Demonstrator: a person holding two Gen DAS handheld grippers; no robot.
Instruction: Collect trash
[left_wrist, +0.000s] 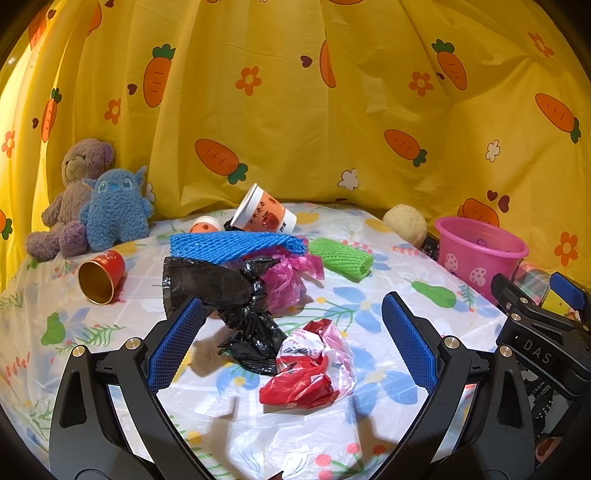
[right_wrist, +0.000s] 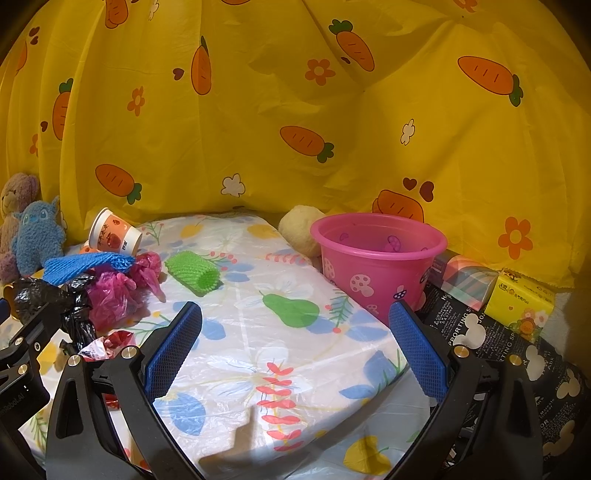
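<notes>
Trash collection is standing at its start: litter is lying loose and the bucket is looking empty.

Left wrist view: the left gripper (left_wrist: 291, 343) is hovering with fingers spread, empty, framing the crumpled red-and-white plastic bag (left_wrist: 308, 369) at lower centre; the black plastic bag (left_wrist: 221, 291), blue foam net (left_wrist: 236, 245), green foam net (left_wrist: 341, 256) and printed paper cup (left_wrist: 264, 214) are lying behind. Right wrist view: the right gripper (right_wrist: 295, 350) is also hanging spread and empty, with the pink plastic bucket (right_wrist: 376, 258) sitting at right centre.
</notes>
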